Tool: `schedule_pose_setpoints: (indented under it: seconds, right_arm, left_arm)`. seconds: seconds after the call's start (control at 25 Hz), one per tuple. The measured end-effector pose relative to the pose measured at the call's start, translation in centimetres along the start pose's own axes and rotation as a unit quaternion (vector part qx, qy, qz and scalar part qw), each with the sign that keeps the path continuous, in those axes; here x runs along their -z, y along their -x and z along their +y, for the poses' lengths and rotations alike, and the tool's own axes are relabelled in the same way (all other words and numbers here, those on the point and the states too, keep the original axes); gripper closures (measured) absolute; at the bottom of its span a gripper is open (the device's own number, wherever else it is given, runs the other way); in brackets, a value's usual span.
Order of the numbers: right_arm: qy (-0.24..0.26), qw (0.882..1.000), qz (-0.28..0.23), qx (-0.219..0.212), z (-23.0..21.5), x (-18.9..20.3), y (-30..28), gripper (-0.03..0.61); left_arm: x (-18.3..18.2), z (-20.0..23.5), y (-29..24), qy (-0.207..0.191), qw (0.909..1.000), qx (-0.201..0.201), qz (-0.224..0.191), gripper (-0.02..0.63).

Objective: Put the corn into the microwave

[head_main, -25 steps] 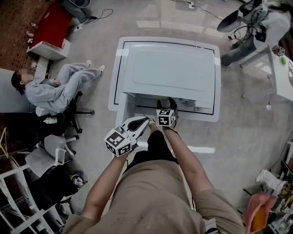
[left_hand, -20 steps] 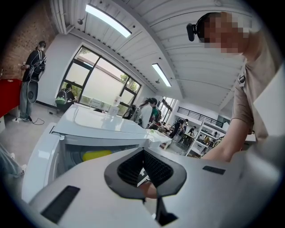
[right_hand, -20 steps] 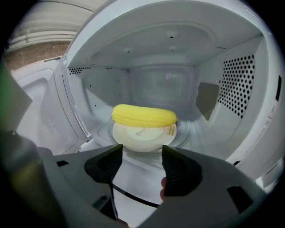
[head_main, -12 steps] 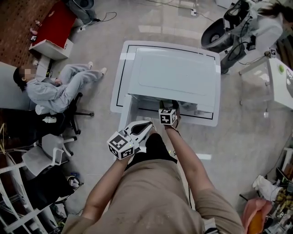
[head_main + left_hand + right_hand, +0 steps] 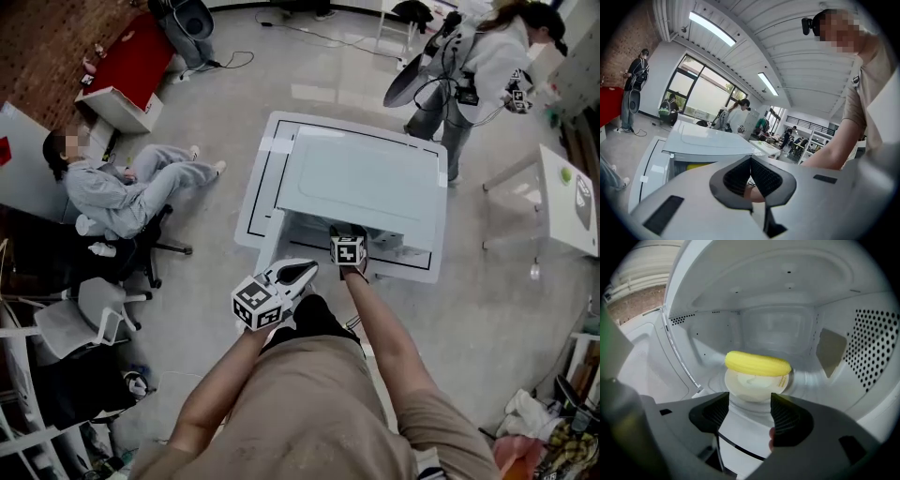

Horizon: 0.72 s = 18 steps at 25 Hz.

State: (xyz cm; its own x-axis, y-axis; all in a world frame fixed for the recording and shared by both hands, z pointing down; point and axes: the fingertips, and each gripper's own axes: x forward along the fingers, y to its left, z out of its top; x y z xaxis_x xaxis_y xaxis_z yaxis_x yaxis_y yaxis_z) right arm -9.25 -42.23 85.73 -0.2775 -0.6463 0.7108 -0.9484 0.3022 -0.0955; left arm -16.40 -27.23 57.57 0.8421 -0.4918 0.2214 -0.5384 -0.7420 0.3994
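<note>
Yellow and evenly ribbed, the corn (image 5: 758, 363) lies on its side across a pale round plate (image 5: 749, 389) in the middle of the microwave (image 5: 373, 176) floor. It is a short, blunt-ended cob, slightly bowed, about as long as the plate is wide (from the left side only a yellow sliver of it shows through the opening). White walls surround it, the right one dotted with vent holes. The right hand-held gripper (image 5: 749, 409) sits at the oven's mouth with its jaws released, well apart, nothing between them. The corn lies beyond the tips, clear of them. The left hand-held gripper (image 5: 750, 163) hangs outside, in front of the oven, jaws clenched tip to tip on nothing. The microwave stands on a white worktop (image 5: 265, 192) edged with a black line, its door (image 5: 270, 246) swung open to the left.

Against half a second ago, both hand-held grippers keep about the same places: the right at the opening, the left just short of the door. What has changed is the room behind. A person in a white top (image 5: 473, 56) now stands in full sight close to the worktop's far right corner, where before only part of them showed at the picture's edge. The seated person in grey (image 5: 117, 192) stays on the left.
</note>
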Motion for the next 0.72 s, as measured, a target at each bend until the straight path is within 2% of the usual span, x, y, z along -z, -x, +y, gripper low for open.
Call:
schedule_pose_setpoints:
  seconds: [0.16, 0.36, 0.56, 0.72]
  right_arm:
    - [0.024, 0.999, -0.038, 0.000, 0.1, -1.1, 3.1, 0.312]
    - [0.014, 0.994, -0.097, -0.050, 2.2, -3.0, 11.1, 0.311]
    - [-0.006, 0.980, -0.155, -0.122, 3.9, -5.2, 21.5, 0.311]
    - [-0.021, 0.969, -0.199, -0.142, 4.3, -7.2, 28.6, 0.313]
  left_arm:
    - [-0.1, 0.2, 0.8, -0.008, 0.9997, -0.018, -0.015, 0.609]
    - [-0.4, -0.5, 2.1, -0.006, 0.9985, -0.033, -0.043, 0.609]
    - [-0.1, -1.7, 3.1, -0.005, 0.9966, -0.057, -0.060, 0.609]
    - [-0.5, -2.5, 4.3, -0.010, 0.9959, -0.061, -0.067, 0.609]
